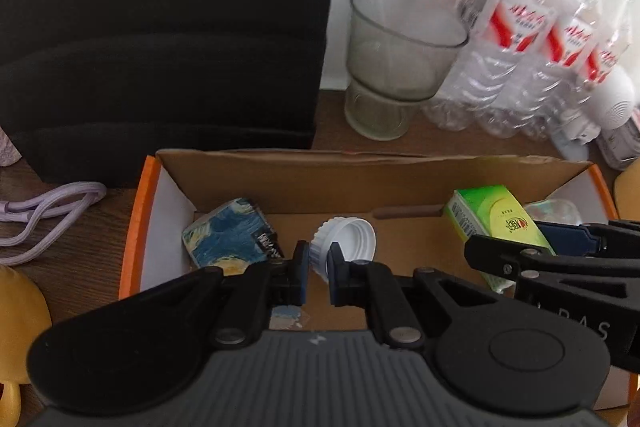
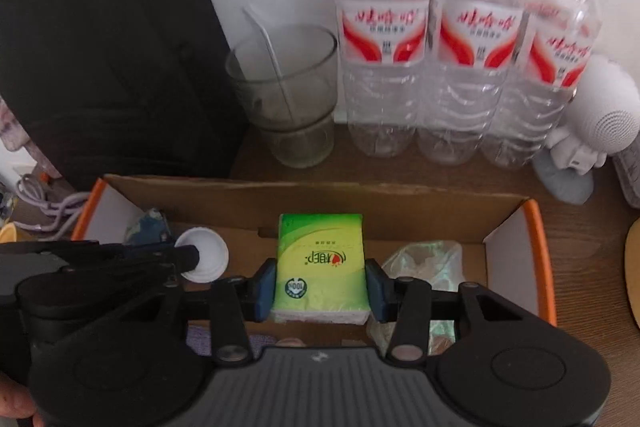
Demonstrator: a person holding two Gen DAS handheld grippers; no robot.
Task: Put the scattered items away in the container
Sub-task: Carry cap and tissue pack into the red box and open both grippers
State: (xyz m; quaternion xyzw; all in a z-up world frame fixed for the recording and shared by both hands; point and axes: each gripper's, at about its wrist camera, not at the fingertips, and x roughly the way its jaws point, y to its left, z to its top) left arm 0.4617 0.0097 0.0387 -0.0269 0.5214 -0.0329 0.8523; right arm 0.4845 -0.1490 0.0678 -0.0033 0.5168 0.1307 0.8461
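Left tool [image 1: 318, 273]: pads pinch the rim of a white bottle cap [image 1: 347, 241], held over the floor of the cardboard box [image 1: 360, 173].
Right tool [image 2: 320, 287]: clamped on both sides of a green tissue pack [image 2: 320, 263], inside the box, above its floor.
Left view only: blue painted-pattern packet [image 1: 232, 235] in the box's left end; purple cord [image 1: 44, 211] on the counter [image 1: 80, 259] outside.
Right view only: crumpled clear wrapper [image 2: 428, 259] in the box, right of the tissue pack; three water bottles [image 2: 380, 67] side by side.
Both views: glass cup [image 1: 394, 67] behind the box, beside the bottles; black block [image 1: 160, 27] rear left.
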